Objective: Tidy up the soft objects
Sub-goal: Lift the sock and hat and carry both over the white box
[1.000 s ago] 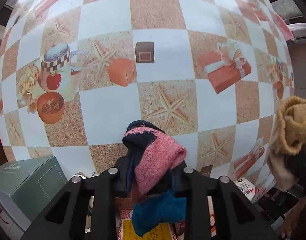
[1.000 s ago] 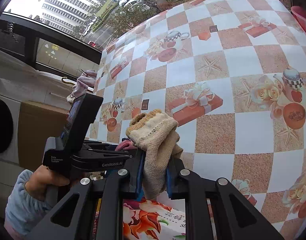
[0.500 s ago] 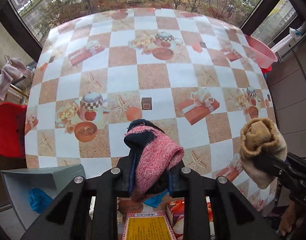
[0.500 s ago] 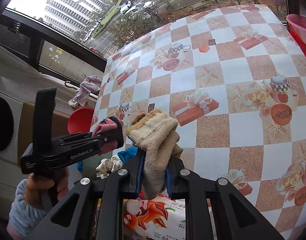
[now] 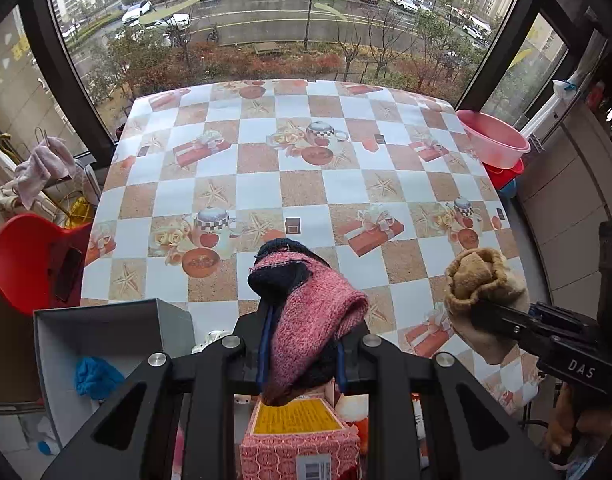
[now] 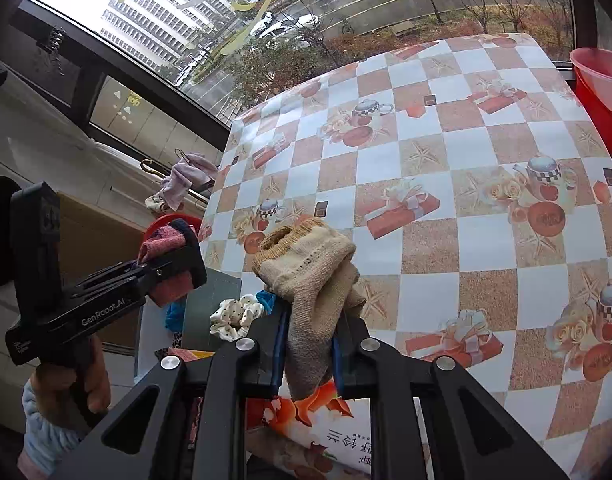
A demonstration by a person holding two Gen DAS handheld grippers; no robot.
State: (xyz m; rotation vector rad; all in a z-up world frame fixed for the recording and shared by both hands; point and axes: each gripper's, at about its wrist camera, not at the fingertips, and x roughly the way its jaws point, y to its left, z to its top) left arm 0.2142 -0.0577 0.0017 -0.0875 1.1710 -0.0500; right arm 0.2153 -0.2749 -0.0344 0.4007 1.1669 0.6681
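Pink-and-navy knit sock [image 5: 306,304], bunched.

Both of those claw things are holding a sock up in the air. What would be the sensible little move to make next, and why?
Probably swing the left gripper left and down over the open grey box. It is clamped on the pink sock, the box sits just to its left with a blue soft item already inside, and the right gripper holds the beige sock too, so one sock can go in first.

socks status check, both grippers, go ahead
Left gripper shut on pink and navy knitted sock. Right gripper shut on beige knitted sock. Both held above checkered tablecloth; nothing blocking.
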